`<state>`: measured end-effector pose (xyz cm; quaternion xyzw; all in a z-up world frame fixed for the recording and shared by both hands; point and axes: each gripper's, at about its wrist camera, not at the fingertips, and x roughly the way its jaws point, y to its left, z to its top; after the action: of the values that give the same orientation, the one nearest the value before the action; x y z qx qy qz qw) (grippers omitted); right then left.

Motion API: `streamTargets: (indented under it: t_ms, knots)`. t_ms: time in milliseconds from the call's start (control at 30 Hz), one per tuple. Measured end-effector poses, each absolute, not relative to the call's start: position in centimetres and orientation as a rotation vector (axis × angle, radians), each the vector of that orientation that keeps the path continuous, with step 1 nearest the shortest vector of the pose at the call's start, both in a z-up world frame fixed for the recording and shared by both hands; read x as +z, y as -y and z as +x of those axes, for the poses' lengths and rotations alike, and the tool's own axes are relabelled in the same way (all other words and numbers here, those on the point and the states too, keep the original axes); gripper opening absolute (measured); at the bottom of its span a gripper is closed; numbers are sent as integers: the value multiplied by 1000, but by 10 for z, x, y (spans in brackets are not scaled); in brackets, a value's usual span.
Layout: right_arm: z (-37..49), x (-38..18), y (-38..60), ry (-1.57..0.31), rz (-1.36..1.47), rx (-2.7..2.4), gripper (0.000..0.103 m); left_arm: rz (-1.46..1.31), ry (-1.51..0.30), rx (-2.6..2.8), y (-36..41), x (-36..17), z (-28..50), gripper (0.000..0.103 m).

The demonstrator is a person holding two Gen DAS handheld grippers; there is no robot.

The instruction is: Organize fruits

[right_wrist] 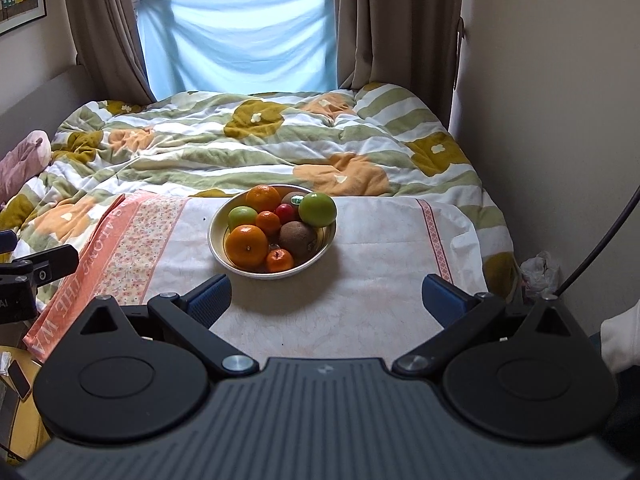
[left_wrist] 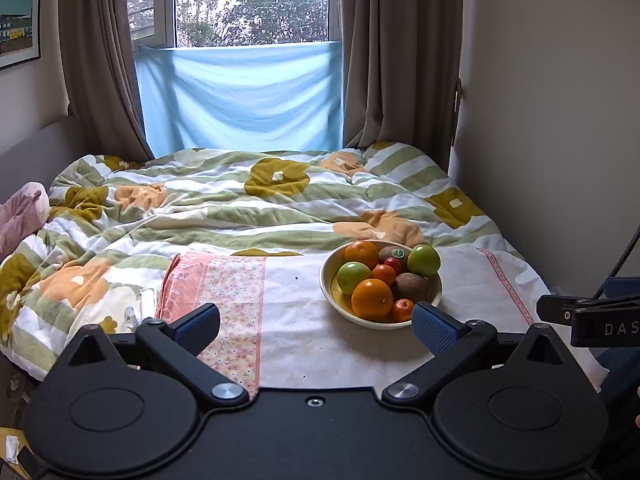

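A cream bowl (left_wrist: pixel 332 296) (right_wrist: pixel 216 248) stands on a white cloth (left_wrist: pixel 320 344) (right_wrist: pixel 360 248) spread over the bed. It holds oranges (left_wrist: pixel 372 298) (right_wrist: pixel 247 245), green apples (left_wrist: pixel 424 260) (right_wrist: pixel 318 209), kiwis (left_wrist: pixel 410 286) (right_wrist: pixel 297 236), small tangerines and a red fruit. My left gripper (left_wrist: pixel 316 328) is open, nearer than the bowl and to its left, its right finger overlapping the rim in view. My right gripper (right_wrist: pixel 326 300) is open, short of the bowl, with nothing between its fingers. Part of the right gripper (left_wrist: pixel 588 320) shows at the left wrist view's edge.
A flowered quilt (left_wrist: pixel 240 200) (right_wrist: pixel 240 144) covers the bed beyond the cloth. A pink toy (left_wrist: pixel 20 216) (right_wrist: pixel 24 160) lies at the left. A wall (right_wrist: pixel 560 120) runs along the right side; curtains and a window stand behind. A white sleeve (right_wrist: pixel 620 340) shows at right.
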<state>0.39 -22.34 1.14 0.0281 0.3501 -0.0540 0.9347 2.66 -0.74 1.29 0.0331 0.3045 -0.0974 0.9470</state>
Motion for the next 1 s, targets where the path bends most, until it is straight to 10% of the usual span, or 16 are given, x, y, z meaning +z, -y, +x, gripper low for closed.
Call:
streamTargets:
  t_ms: [1000]
  knots:
    - [3,13,228,-715,69,-116,103,67,-611,-195,11,18,24,103]
